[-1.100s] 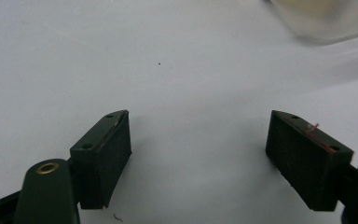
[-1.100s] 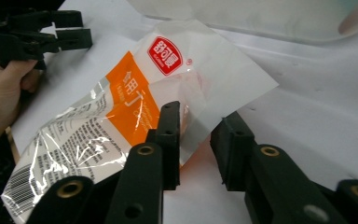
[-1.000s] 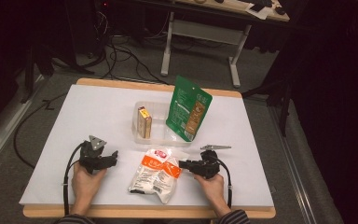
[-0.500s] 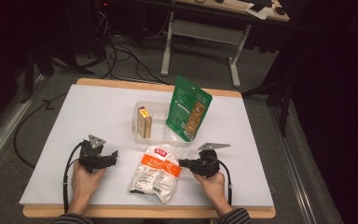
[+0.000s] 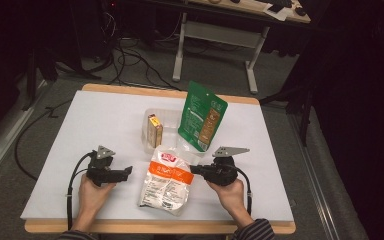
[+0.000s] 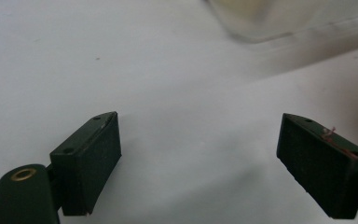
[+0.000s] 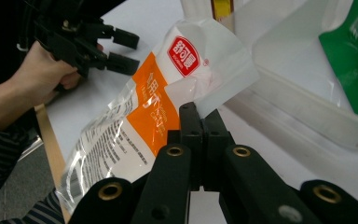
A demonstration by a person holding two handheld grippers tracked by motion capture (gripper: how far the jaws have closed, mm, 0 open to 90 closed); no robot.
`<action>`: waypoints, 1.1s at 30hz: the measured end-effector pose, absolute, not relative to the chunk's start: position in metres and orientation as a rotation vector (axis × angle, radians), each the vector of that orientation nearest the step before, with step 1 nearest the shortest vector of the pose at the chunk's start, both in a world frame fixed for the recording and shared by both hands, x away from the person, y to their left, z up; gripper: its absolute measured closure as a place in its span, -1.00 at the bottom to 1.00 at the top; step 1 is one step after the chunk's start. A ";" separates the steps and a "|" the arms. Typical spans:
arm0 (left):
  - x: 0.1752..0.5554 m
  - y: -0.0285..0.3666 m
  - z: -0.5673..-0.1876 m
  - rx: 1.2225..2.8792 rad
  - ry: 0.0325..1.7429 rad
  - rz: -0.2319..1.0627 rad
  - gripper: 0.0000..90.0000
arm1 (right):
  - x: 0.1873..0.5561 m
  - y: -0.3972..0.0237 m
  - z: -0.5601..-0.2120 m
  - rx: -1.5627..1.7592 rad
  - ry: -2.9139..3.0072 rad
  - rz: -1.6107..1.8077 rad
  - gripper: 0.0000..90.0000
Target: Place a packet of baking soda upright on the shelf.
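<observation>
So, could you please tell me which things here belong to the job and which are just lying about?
In use:
- orange-and-white pouch, pinched by the right hand-held gripper
- left hand-held gripper, open beside it

Lying about:
- green pouch
- clear tray holding a small box

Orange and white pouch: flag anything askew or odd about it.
The orange and white plastic pouch lies skewed, its top corner resting on the clear plastic tray's rim. The right gripper is clamped shut on its edge. No tear or spill visible.

White table (image 5: 80,130); tray (image 5: 147,137); pouch (image 5: 166,180)
</observation>
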State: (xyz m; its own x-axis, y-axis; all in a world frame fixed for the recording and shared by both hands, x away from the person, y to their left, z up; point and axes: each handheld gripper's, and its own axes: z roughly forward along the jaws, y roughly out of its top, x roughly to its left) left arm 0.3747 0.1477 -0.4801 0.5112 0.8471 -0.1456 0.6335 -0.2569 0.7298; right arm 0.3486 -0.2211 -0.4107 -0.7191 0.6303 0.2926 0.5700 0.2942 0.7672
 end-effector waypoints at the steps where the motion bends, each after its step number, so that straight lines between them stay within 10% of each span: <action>1: 0.372 0.145 -0.479 1.985 1.179 0.321 -0.69 | 0.348 -0.221 -0.404 1.126 2.467 1.427 1.00; 33: 0.372 0.075 -0.433 1.985 0.751 0.039 -0.66 | 0.341 -0.227 -0.327 0.759 2.426 1.363 1.00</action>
